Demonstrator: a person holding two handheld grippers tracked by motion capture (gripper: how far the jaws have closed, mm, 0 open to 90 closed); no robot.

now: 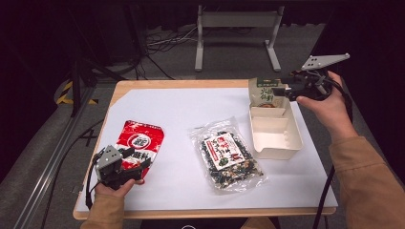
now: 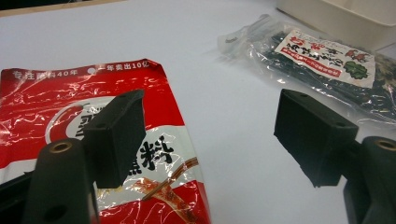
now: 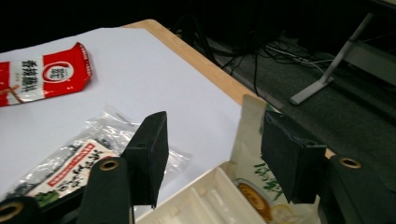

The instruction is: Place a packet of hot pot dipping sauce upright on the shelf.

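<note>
A red snack packet point(image 1: 141, 140) lies flat at the table's front left. My left gripper point(image 1: 137, 159) rests open at its near corner; in the left gripper view the left jaw hangs over the red packet point(image 2: 56, 102) and the right jaw over bare white sheet. A clear bag of dark seaweed mix point(image 1: 228, 155) lies in the middle. At the right stands a white tray point(image 1: 272, 126) with a cream and green packet point(image 1: 265, 95) upright in its far end. My right gripper point(image 3: 212, 140) is open around that packet's top edge point(image 3: 250, 154), close to the right jaw.
The white sheet covers a wooden table point(image 1: 143, 85) whose far edge runs close behind the tray. Beyond it on the floor are a grey metal stand point(image 1: 236, 21) and loose cables point(image 1: 165, 40). An aluminium rail point(image 1: 52, 162) runs along the left side.
</note>
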